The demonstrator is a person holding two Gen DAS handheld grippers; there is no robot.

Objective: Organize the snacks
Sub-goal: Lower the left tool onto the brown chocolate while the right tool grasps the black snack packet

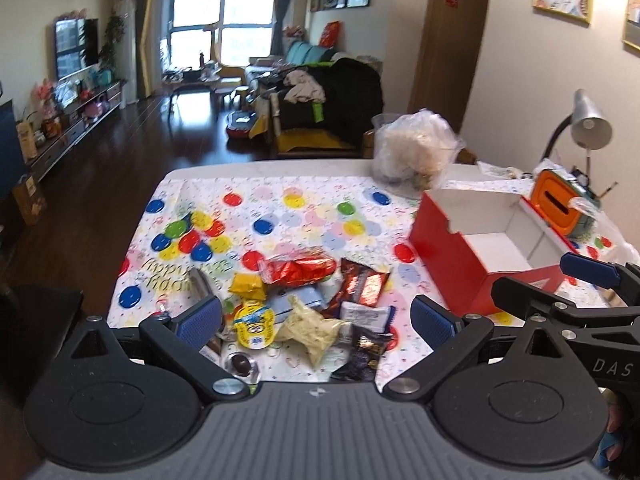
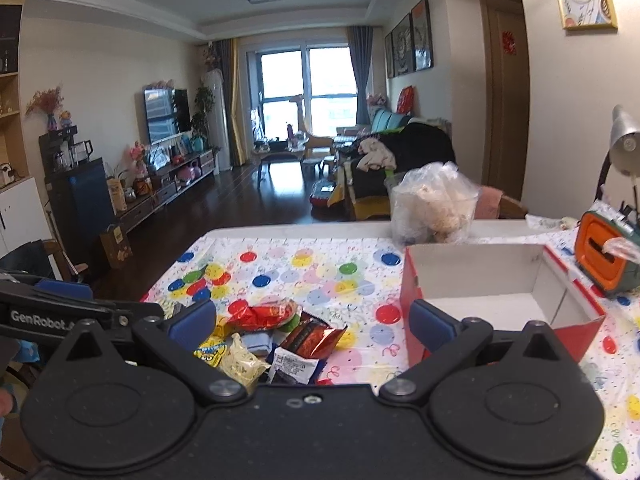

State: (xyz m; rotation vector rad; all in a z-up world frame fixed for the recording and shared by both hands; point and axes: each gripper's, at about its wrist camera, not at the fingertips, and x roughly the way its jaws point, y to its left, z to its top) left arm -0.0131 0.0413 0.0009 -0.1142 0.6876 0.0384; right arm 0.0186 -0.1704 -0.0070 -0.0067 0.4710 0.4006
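A heap of snack packets lies on the near part of the balloon-print tablecloth: a red foil bag, a dark red wrapper, a pale yellow bag and a yellow cartoon-lid cup. My left gripper hovers open over the heap, holding nothing. My right gripper is open too, above the heap's right side, with its right finger in front of the red box. The box is white inside and bare.
A clear plastic bag of pale food stands at the table's far edge behind the box. An orange and green device and a grey desk lamp sit at the far right. Beyond the table is a living room with dark flooring.
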